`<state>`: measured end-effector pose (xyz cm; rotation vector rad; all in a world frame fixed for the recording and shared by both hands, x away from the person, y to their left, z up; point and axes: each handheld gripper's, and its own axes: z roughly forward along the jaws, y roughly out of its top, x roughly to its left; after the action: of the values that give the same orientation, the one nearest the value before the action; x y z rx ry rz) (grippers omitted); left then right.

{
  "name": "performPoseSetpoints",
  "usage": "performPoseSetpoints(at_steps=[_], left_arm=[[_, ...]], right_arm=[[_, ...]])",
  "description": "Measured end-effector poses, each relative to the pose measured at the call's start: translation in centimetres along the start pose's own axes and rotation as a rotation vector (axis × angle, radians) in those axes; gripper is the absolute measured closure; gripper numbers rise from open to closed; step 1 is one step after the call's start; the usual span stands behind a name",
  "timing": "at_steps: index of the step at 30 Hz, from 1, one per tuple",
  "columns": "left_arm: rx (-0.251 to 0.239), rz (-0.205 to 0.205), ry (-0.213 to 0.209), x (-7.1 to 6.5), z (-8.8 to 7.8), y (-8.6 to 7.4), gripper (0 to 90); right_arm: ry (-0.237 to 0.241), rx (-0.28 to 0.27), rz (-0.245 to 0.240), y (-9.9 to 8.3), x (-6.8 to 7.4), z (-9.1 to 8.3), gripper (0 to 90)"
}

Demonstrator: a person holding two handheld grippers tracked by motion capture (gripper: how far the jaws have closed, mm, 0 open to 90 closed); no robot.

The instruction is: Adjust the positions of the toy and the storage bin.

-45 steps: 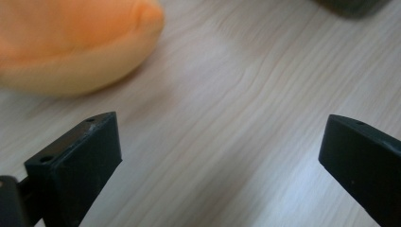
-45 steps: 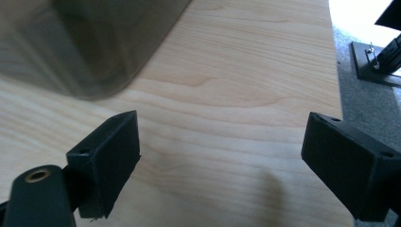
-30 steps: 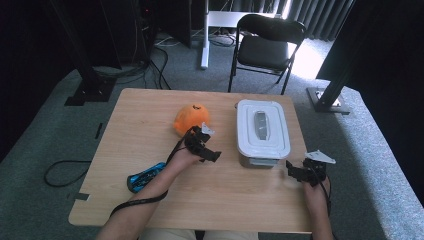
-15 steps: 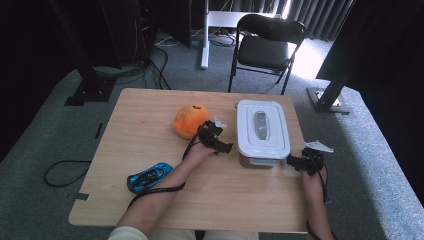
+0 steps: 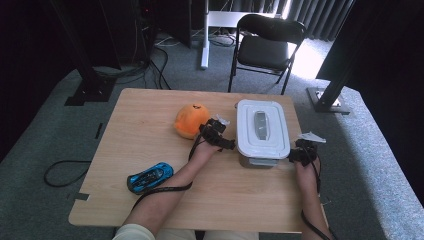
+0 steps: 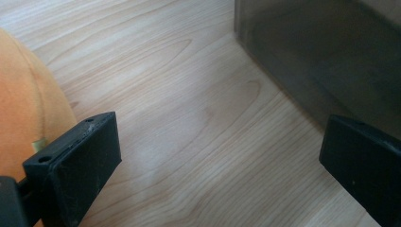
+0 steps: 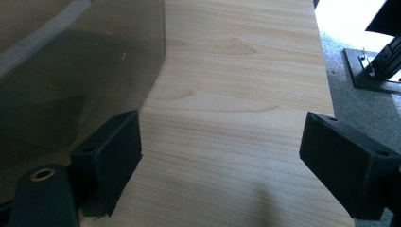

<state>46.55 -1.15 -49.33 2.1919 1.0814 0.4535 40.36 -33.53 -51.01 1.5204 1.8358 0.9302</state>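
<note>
Both grippers have closed in on the lidded storage container [image 5: 262, 134] since a second ago. Left gripper [image 5: 218, 135] moved off the orange plush [image 5: 191, 120]; right gripper [image 5: 301, 152] sits at the opposite wall. Jaws wide, holding nothing. Likely bracketing it for a two-handed grab.

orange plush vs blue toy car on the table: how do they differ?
The orange plush is round, soft-looking and bulky; the blue toy car is long, low and glossy. The plush sits mid-table, right beside the left gripper and near the lidded box; the car lies toward the near left edge, by the person's forearm, away from both grippers. Both rest on the wooden table, and no gripper holds either.
</note>
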Motion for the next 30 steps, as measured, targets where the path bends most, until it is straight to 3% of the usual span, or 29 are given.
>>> performPoseSetpoints(at_steps=[3,5,7,10,13,14,18,22,26,30], left_arm=[[0.007,0.005,-0.016,-0.4,0.2,0.0,0.4],[0.007,0.010,-0.025,-0.6,0.2,0.0,0.3],[0.014,0.025,-0.008,-1.0,0.1,0.1,0.4],[0.028,0.039,-0.029,-0.9,0.1,0.0,0.4],[0.038,0.057,-0.030,-0.9,0.0,-0.1,0.4],[0.039,0.076,-0.013,-1.1,-0.2,-0.2,0.4],[0.043,0.083,-0.017,-1.2,-0.4,-0.5,0.4],[0.043,0.100,-0.018,-1.3,-0.9,-1.1,0.4],[0.055,0.124,-0.010,-1.2,-1.5,-1.5,0.4],[0.055,0.120,0.001,-1.0,-2.0,-2.0,0.5]], right_arm=[[0.018,0.000,0.008,-0.1,0.0,0.0,13.5],[0.049,0.001,0.011,-0.2,0.0,0.0,13.5],[0.068,-0.005,0.010,-0.2,0.0,-0.1,14.3],[0.117,-0.015,0.027,-0.3,0.0,-0.1,15.3],[0.119,-0.018,0.019,-0.2,0.1,-0.2,15.8],[0.126,-0.016,0.006,-0.2,0.3,-0.2,17.8],[0.123,-0.027,-0.007,-0.2,0.6,-0.4,18.9],[0.150,-0.036,0.001,-0.4,0.8,-0.5,20.2],[0.188,-0.038,-0.031,-0.5,1.4,-0.9,20.9],[0.205,-0.040,-0.048,-0.5,1.9,-1.3,20.9]])
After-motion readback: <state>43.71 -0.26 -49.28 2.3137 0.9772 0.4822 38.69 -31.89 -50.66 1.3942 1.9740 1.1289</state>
